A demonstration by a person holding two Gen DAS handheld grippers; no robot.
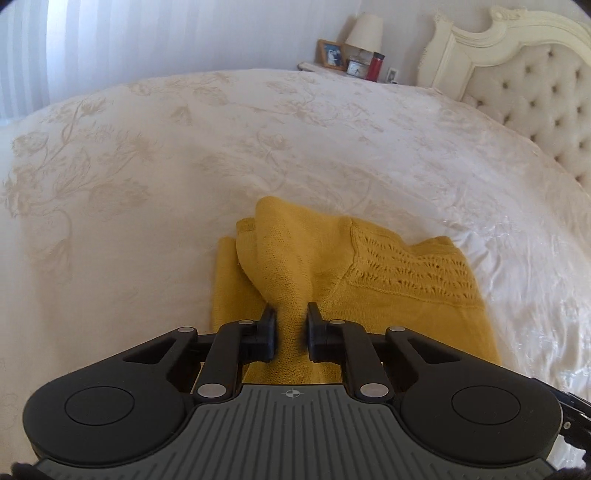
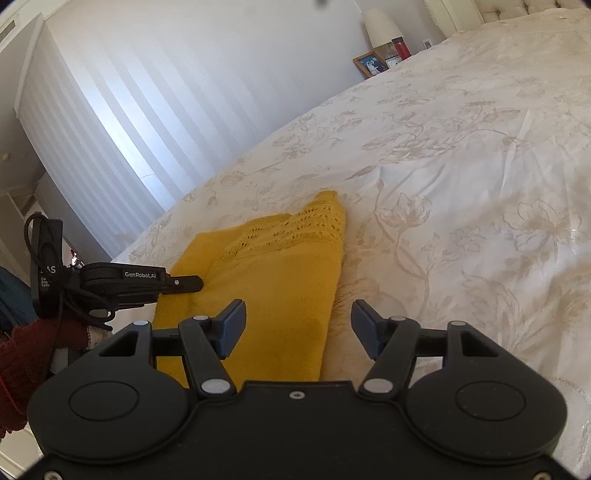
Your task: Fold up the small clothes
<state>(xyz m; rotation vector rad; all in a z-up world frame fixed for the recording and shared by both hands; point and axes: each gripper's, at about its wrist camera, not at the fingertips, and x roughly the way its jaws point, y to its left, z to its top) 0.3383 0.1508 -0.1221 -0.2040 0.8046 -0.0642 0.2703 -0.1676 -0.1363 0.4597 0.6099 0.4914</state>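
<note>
Your bed (image 1: 155, 155) carries one yellow knit garment (image 1: 369, 280), lying folded at its near edge. Your left gripper (image 1: 291, 325) has its fingers pinched on a fold of that knit. Your right gripper (image 2: 295, 325) hangs half-open over its right edge, gripping nothing.

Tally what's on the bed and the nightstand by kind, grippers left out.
Yellow knit garment: 1
Table lamp: 1
Framed photos: 2, one larger, one smaller
Red bottle: 1
Total: 5
</note>
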